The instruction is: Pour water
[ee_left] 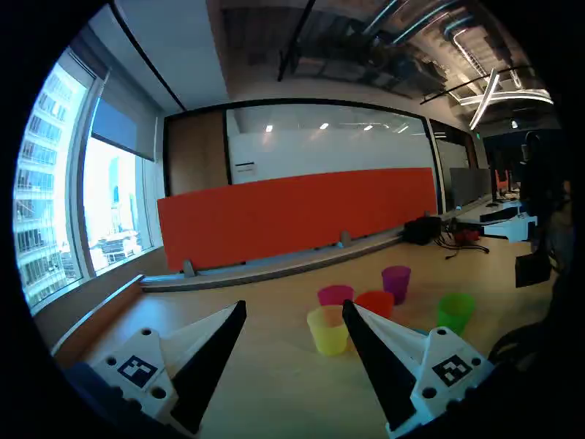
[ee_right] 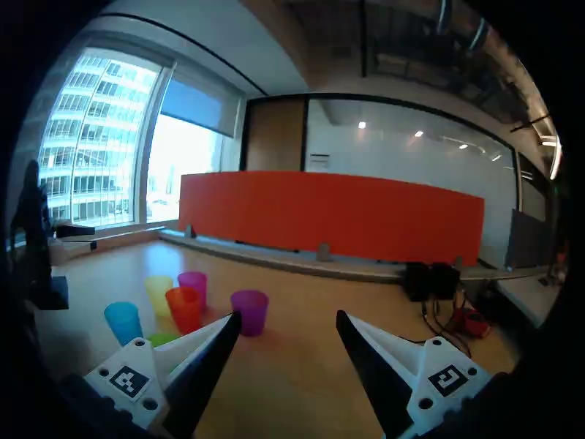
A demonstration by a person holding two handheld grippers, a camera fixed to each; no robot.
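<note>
Left gripper [ee_left: 292, 306]: jaws spread wide, nothing between them, hovering above the near part of the worktop
Right gripper [ee_right: 287, 316]: also wide open and empty, aimed across the worktop toward its far edge
Worktop [ee_left: 278, 388]: pale wood, bare around the cups
Orange screen [ee_left: 296, 212]: runs along the worktop's far edge, well behind the cups
Cables [ee_right: 461, 318]: dark tangle with black boxes near the far right corner, well apart from the cups
Cups [ee_right: 183, 309]: small coloured tumblers clustered near the middle of the worktop, all upright; whether any holds water cannot be told
Yellow cup [ee_left: 327, 331]: closest to the left gripper, just beside one of its fingers, with the pink cup [ee_left: 336, 295] and orange cup [ee_left: 375, 302] close behind it
Purple cup [ee_right: 249, 312]: closest to the right gripper, slightly apart from the cluster on the side toward the cables
Green cup [ee_left: 455, 312]: off to the outer side, clear of the others
Blue cup [ee_right: 122, 322]: on the cluster's side toward the worktop's window edge
Handling: the cups look like thin translucent plastic, so probably light and easy to tip or dent; smooth tapered walls may slip upward out of a squeeze
Hold: probably best across the wall at mid-height, below the rim, with gentle pressure; a filled one would be heavier and would slosh
Access: the purple and green cups seem easiest to reach, since the others stand too close together for a finger on each side
</note>
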